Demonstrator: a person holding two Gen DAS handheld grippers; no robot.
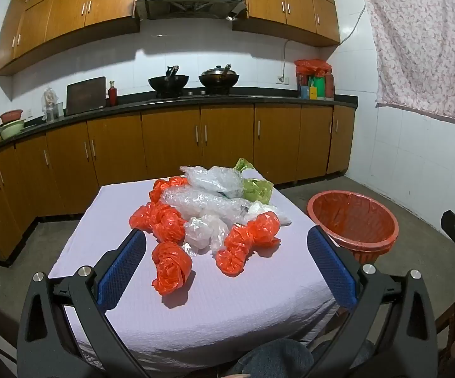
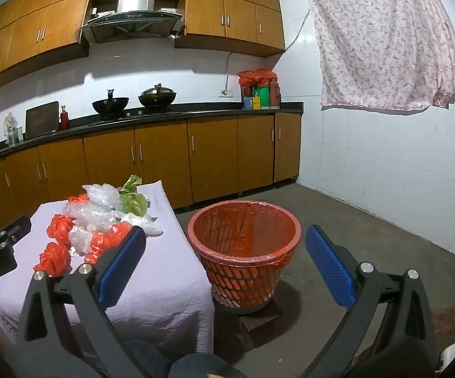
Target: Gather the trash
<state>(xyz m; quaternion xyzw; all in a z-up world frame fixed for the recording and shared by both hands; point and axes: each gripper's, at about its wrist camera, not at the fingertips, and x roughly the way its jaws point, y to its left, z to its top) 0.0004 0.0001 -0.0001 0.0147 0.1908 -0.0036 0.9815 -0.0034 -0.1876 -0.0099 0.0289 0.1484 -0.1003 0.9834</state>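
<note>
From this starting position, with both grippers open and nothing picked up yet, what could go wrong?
1. The crumpled orange plastic bags lie against the clear plastic wrap, so one grab may drag neighbours along.
2. The red mesh wastebasket with an orange liner perches on a small dark block; a bump could tip it.
3. Light pieces may slip off the lavender-covered table.

Bright indoor light from above; hard shadows on the tiled wall (image 1: pixel 227 50); sharp focus, edges bowed and dark-cornered.
</note>
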